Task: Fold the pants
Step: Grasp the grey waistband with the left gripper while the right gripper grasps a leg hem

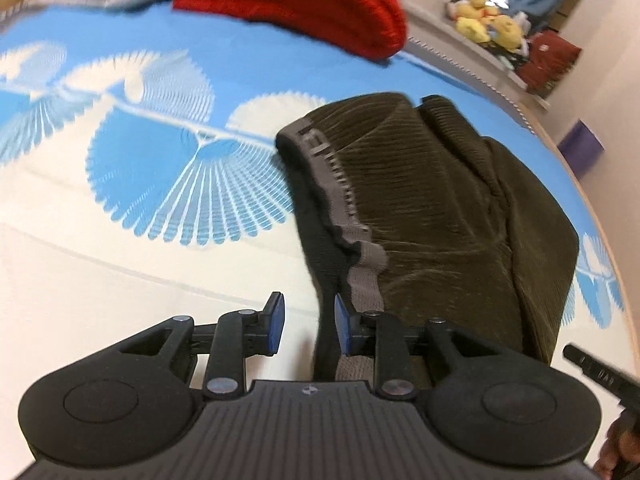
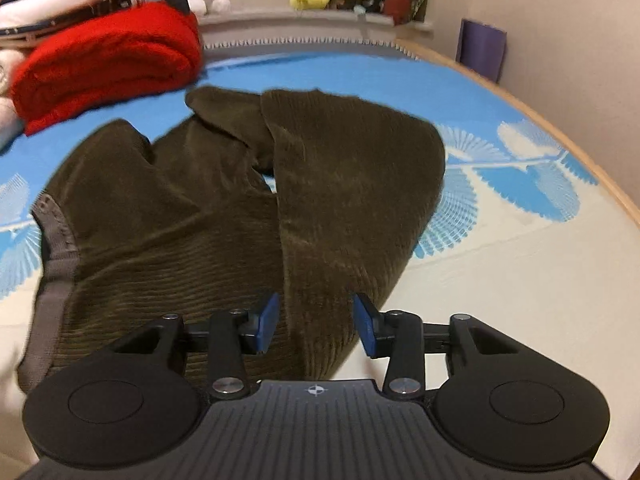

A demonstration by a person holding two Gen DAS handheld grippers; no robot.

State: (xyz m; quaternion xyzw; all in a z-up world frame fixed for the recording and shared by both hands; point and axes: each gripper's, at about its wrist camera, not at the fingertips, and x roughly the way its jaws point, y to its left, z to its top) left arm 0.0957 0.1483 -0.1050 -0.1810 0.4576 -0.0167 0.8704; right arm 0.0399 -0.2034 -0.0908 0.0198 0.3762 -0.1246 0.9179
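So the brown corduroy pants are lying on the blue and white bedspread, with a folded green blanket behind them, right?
Not quite: the folded blanket behind the pants is red, not green, as the right wrist view shows. The pants are brown corduroy and do lie on the blue and white bedspread.

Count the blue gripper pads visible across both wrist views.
4. Left gripper: one pad over bare sheet, the other at the pants' waistband. Right gripper: its pads straddle a pant leg. None seem hidden.
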